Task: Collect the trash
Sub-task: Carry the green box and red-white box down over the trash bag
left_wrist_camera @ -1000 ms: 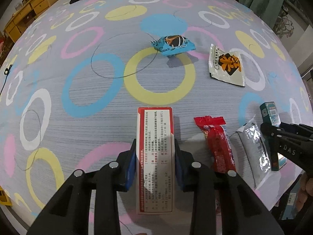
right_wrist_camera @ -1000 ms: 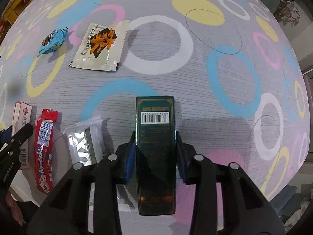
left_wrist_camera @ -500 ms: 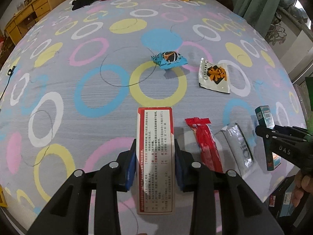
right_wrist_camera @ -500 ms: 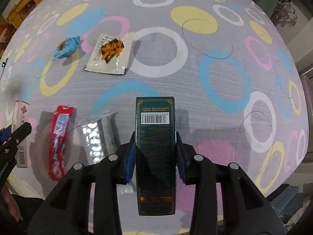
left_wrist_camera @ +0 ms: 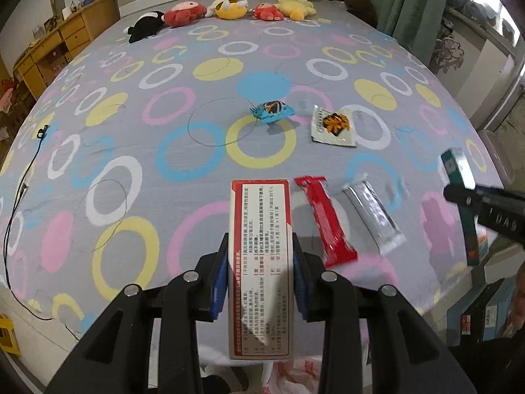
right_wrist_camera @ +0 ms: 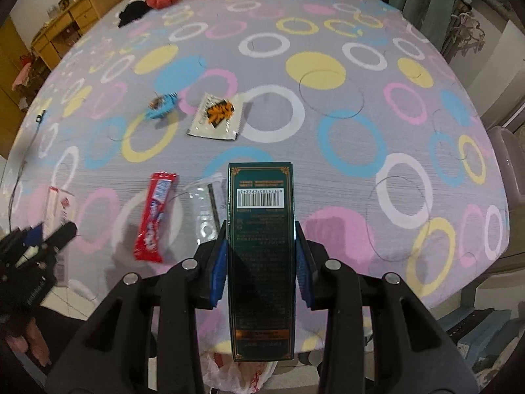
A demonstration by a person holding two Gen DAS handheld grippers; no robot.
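A: Left tongs point(left_wrist_camera: 260, 262)?

B: Clamped on a white-and-red box point(left_wrist_camera: 261, 246), blue pads pressing both long sides, printed face toward the camera. Held above the near edge of the bed point(left_wrist_camera: 131, 131), apparently clear of the cover.

A: Right tongs point(right_wrist_camera: 261, 262)?

B: Clamped likewise on a dark green box point(right_wrist_camera: 261, 229), barcode uppermost. Also held over the bed's near edge.

A: Rest of the trash?

B: Lying flat on the ringed bedcover. Near the edge, a red wrapper point(left_wrist_camera: 325, 220) with a silver packet point(left_wrist_camera: 374, 216) just beside it. Further in, a blue wrapper point(left_wrist_camera: 271, 111) and, near it, a white sachet point(left_wrist_camera: 333, 126) with orange print. Soft toys point(left_wrist_camera: 229, 8) lined up at the far end, well apart from all of it.

A: Somewhere to put things?

B: A thin plastic bag point(right_wrist_camera: 236, 374) with red print, low in both views, past the bed's edge and below the held boxes. Mouth only partly seen.

A: Step in hand?

B: Probably carrying: two boxes gripped, neither yet dropped. Four pieces left to gather.

A: Next move?

B: Likely bringing each box over the bag's mouth, then parting the tongs. Worth taking in turn, both tongs close together over a floppy opening. Risk of a long box catching the rim and tipping out.
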